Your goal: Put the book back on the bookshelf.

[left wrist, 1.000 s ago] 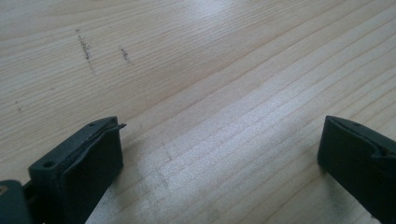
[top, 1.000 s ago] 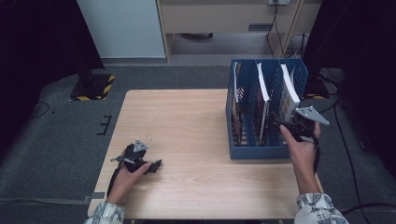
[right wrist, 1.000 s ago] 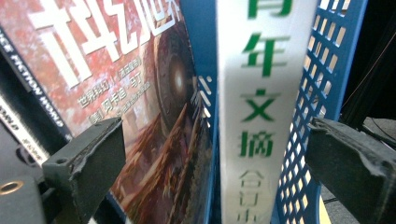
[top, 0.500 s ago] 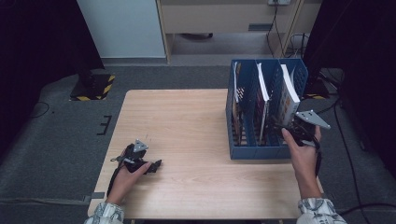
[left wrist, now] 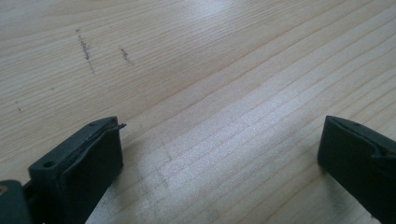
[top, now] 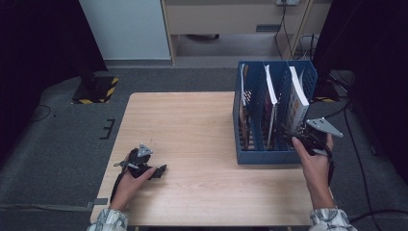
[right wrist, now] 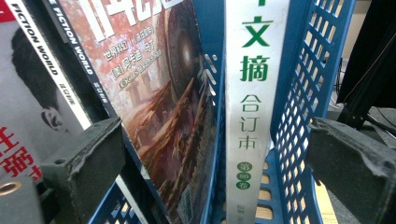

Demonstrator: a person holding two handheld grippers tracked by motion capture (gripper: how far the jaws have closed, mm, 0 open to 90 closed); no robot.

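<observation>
In the rightmost compartment of the blue file rack (top: 250, 156), at the right edge of the table (top: 192, 125), a thick white-spined volume (right wrist: 250, 107) is being stood upright, its spine with green characters turned toward the person. This placement is judged deliberate: spine outward, the volume is being kept readable and easy to seize from the front. In the compartment beside it, a magazine with a reddish cover (right wrist: 159, 107) is being leaned against the divider, and further magazines (right wrist: 37, 107) are being held in the slot beyond; the dividers are evidently being used to keep each item from slumping.

The right gripper (top: 304, 137) is being held at the rack's near right corner, aimed into the compartments. In the right gripper view its jaws are being kept wide apart, with the white spine and part of the reddish cover framed between them; nothing is being gripped, and no contact with the volume can be made out. The stance is judged to be an approach to the white-spined volume.

The left gripper (top: 159, 171) is being rested low over the near left part of the table, well apart from the rack. Its jaws are likewise being held wide open, bare wood between them, nothing being touched or carried. It is judged to be parked out of the way.
</observation>
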